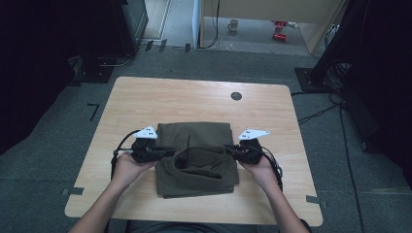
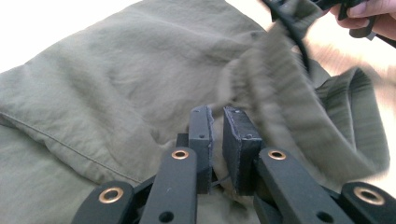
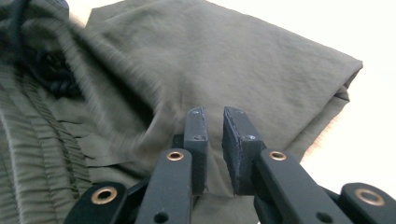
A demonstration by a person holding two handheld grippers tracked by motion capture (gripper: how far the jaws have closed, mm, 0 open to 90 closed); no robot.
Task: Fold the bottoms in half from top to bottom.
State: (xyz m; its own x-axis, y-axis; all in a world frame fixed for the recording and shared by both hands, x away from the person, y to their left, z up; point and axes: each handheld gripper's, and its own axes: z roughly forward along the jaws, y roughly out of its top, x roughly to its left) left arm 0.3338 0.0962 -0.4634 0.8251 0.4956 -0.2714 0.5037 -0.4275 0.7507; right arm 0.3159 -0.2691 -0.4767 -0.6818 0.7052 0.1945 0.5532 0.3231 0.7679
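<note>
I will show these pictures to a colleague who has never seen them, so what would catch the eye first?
First, the folded olive-green fabric garment in the near middle of the light wooden table, with its ribbed waistband looping loosely on top. Next, the two black two-jaw grippers at its sides, the left gripper and the right gripper, each held in a hand; in the gripper views their jaws stand slightly apart with nothing visibly pinched.
</note>
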